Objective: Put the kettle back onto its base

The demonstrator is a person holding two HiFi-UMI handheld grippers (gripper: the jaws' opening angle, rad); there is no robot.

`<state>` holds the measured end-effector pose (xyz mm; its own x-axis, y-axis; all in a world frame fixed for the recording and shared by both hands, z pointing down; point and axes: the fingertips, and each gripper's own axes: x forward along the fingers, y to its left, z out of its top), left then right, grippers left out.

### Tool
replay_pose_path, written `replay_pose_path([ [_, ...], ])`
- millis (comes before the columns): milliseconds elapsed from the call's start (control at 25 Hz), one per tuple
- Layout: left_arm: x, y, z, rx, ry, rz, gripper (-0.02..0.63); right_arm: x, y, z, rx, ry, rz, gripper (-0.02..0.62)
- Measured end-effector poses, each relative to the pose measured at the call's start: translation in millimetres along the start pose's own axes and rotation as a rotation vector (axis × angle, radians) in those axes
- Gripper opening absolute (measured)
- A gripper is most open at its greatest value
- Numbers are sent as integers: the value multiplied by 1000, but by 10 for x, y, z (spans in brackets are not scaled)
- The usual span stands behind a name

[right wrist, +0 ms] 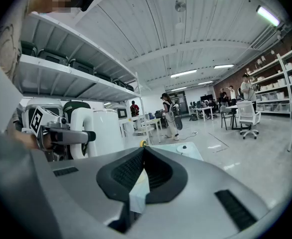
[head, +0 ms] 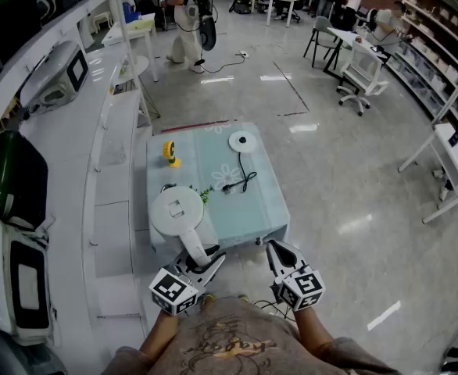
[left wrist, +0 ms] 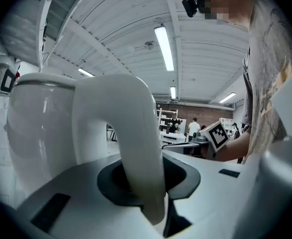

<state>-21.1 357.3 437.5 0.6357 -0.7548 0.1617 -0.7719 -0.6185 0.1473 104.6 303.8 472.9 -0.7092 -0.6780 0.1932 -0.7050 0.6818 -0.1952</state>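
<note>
1. Polished grey floor (head: 330, 178) of a large workroom, with shelves (head: 112, 139) along its left side, surrounds a small tabletop (head: 268, 201) under a pale green cloth.
2. On that cloth, the round white base (head: 241, 140) sits bare. Its black cord (head: 243, 181) lies in a loop just on the person's side of it.
3. The white kettle (head: 176, 209) is well apart from the base, nearer the person and to the left of it, over the tabletop's near-left corner. Whether its bottom rests on the cloth cannot be told.
4. The left claw (head: 207, 258) is clamped on the kettle's curved handle (left wrist: 131, 133), which fills the gap between its jaws in the left gripper view.
5. The right claw (head: 276, 250) hovers nearer the person than the base, at the tabletop's near edge. Its jaws are closed tip to tip with nothing held.
6. A small yellow thing (head: 169, 153) stands on the cloth to the left of the base.
</note>
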Motion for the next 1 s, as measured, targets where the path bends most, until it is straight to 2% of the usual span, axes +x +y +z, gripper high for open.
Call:
replay_pose_path([
  [440, 42, -104, 62, -16, -14, 34, 100, -98, 2, -64, 22, 2, 50, 0],
  [560, 84, -126, 16, 5, -19, 52, 100, -170, -74, -156, 35, 10, 53, 0],
  [680, 164, -105, 8, -13, -35, 58, 100, -172, -158, -199, 38, 13, 46, 0],
  [1000, 569, 106, 130, 1, -53, 26, 100, 64, -539, -101, 28, 5, 15, 0],
])
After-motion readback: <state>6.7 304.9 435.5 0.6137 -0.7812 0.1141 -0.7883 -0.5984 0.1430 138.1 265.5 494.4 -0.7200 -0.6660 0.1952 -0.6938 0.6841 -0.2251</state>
